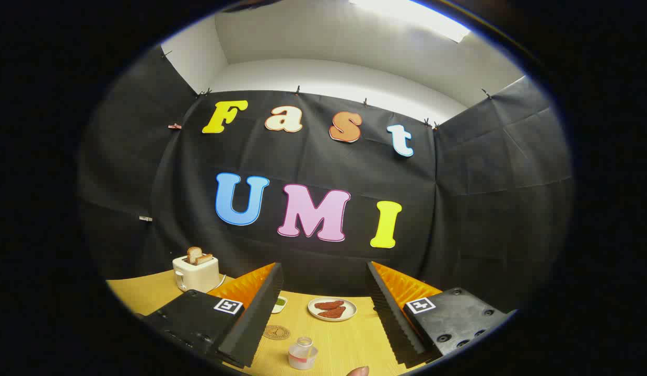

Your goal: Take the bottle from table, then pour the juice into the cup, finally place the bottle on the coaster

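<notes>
My gripper (324,267) is open, its fingers spread wide and held above the yellow wooden table (349,344) with nothing between them. Low between the fingers stands a small clear bottle (303,354) with a narrow neck and reddish juice in its base. Just beyond it, close to the left finger, lies a round brown coaster (276,332). A small white object with green in it (280,303), possibly the cup, peeks out from behind the left finger; I cannot tell what it is.
A white plate (332,308) with two brown sausages sits on the table farther off between the fingers. A white toaster (196,272) with toast in it stands beyond the left finger. A person's fingertip (359,371) shows near the bottle.
</notes>
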Tool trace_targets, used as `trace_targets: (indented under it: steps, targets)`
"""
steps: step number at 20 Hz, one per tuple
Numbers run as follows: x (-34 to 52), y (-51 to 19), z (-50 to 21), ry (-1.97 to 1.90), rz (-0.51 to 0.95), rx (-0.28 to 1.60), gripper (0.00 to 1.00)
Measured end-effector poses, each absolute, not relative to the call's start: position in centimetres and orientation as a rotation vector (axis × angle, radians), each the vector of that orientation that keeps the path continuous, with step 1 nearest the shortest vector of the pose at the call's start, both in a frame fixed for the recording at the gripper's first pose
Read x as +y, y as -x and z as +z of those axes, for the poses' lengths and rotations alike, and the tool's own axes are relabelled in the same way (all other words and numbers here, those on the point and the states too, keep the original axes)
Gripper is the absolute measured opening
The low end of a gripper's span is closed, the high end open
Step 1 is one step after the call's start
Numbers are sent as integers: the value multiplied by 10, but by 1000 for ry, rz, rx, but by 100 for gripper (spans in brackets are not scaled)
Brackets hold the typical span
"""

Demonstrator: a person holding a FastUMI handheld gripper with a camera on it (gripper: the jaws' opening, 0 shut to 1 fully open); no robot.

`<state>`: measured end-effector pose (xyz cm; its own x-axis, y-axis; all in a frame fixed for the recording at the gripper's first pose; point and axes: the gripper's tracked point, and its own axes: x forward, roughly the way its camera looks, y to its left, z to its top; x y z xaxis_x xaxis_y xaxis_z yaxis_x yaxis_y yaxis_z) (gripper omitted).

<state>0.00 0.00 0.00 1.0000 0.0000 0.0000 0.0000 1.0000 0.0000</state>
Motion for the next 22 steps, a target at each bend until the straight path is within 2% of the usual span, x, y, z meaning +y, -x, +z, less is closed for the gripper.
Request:
trace_targets:
  steps: [22]
  targets:
    - [12,7,-20,-32,42,-17,97]
